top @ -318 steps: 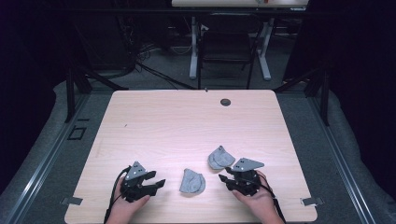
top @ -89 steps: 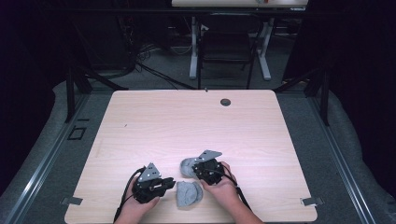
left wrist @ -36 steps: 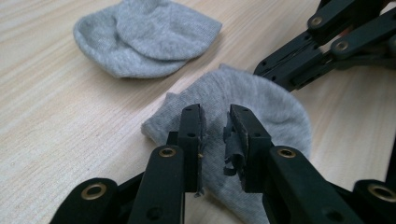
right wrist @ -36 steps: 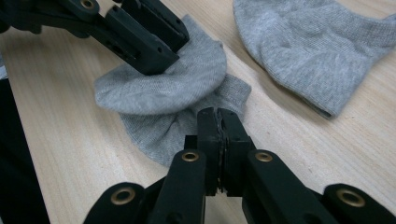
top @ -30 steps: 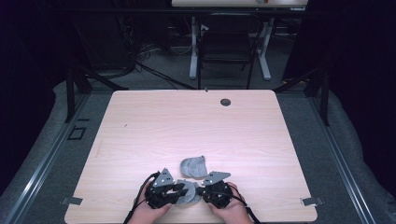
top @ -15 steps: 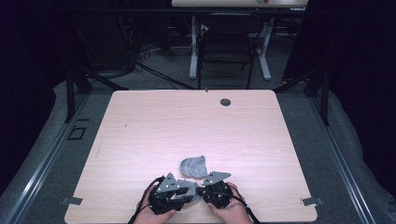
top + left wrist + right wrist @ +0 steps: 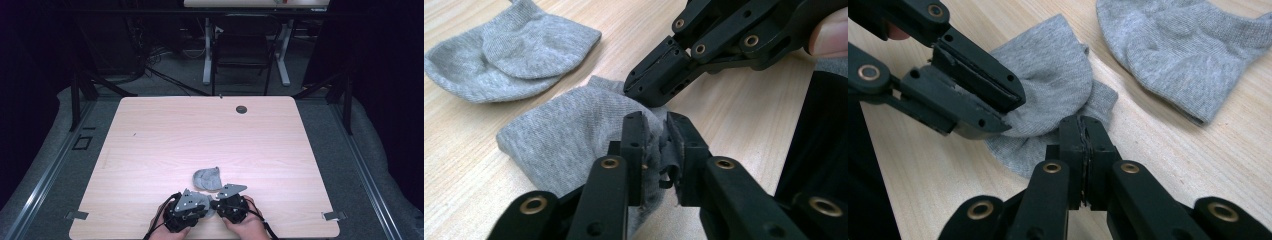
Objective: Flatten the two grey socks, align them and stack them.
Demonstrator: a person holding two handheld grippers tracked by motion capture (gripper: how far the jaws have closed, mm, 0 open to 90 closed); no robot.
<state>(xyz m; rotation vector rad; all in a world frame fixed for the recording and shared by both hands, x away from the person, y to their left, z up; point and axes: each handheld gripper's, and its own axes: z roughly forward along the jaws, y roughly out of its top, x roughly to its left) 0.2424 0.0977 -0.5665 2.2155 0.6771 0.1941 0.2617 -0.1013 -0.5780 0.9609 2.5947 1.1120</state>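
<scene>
Two grey ankle socks lie on the wooden table (image 7: 200,130). The far sock (image 7: 207,178) (image 7: 509,55) (image 7: 1188,45) rests flat by itself. The near sock (image 7: 569,125) (image 7: 1048,70) is bunched between the two grippers at the table's front edge. My left gripper (image 7: 204,210) (image 7: 655,122) has its jaws pinched on a fold of this sock's opening. My right gripper (image 7: 219,206) (image 7: 1082,122) meets it head-on, jaws shut on the same sock's edge. In the left gripper view the right gripper (image 7: 639,87) comes in from the upper right. In the right gripper view the left gripper (image 7: 1008,105) comes in from the upper left.
A small dark round grommet (image 7: 241,109) sits near the table's far edge. Beyond the table stand desk legs and a chair (image 7: 240,55) on a dark floor. A person's hands hold both grippers at the near edge.
One sock has been carried to the front edge, the other set mid-table. During the last second the left gripper slid right to meet the right gripper and closed on the near sock.
</scene>
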